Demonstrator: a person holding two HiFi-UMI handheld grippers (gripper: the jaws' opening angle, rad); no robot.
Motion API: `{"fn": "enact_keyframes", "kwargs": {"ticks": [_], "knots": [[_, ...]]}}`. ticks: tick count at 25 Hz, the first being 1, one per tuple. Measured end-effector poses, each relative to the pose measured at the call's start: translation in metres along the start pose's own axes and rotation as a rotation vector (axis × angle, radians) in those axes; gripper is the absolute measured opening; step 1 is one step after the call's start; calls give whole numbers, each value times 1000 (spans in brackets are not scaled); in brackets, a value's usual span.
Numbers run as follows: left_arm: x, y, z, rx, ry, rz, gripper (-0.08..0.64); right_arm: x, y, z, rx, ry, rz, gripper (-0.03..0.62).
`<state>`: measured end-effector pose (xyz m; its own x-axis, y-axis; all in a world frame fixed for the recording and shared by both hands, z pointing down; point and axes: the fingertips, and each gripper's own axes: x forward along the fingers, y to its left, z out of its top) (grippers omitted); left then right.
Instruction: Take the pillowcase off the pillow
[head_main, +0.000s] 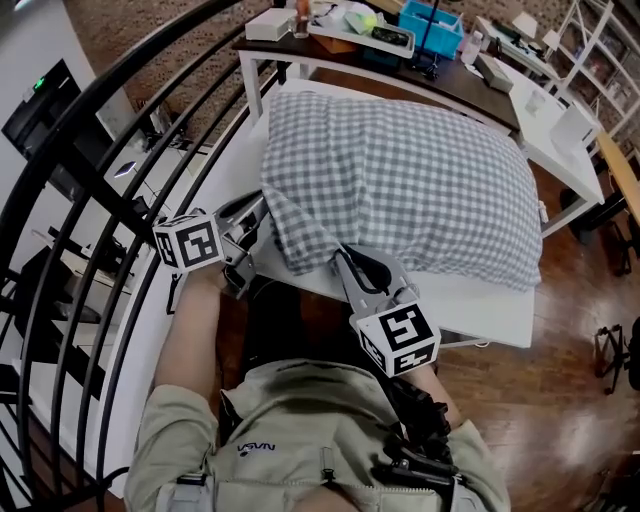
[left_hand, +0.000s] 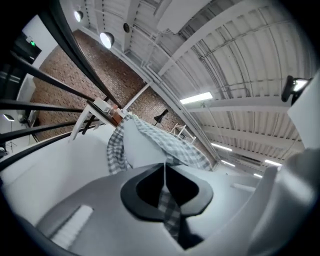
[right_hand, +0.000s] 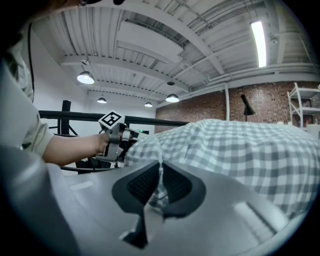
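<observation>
My left gripper (left_hand: 165, 175) is clenched on a thin fold of the grey-and-white checked cloth pillowcase (head_main: 400, 170). My right gripper (right_hand: 160, 176) is pinched shut on the same open end, near the first. Both bites sit at the near edge of the white table (head_main: 490, 315), where the case lies lengthwise. In the left gripper view, what I take for the plump white pillow (left_hand: 140, 147) shows inside the mouth.

Each pinch looks shallow, so I judge a hard tug could pull the cloth free. With nothing bracing the pillow, it may ride along and drop off the near edge. The black metal railing (head_main: 90, 170) crowds my left arm. A dark desk with a blue plastic crate (head_main: 432, 28) stands beyond the far edge, well apart.
</observation>
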<state>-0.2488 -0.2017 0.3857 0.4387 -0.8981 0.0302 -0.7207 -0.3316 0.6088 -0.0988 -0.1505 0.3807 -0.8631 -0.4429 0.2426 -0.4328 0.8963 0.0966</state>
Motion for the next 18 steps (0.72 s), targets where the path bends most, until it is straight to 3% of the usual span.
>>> {"fn": "enact_keyframes", "kwargs": {"ticks": [5,10,18], "knots": [[1,-2,33,109,-38,67,11,-9,5,11,-37,-18,36,18],[1,1,44,56,-75,59,11,-24,-9,6,-46,13,-6,18],[-7,20,42,6,-77,109,9,-41,-50,-42,-8,154,-150,12]]}}
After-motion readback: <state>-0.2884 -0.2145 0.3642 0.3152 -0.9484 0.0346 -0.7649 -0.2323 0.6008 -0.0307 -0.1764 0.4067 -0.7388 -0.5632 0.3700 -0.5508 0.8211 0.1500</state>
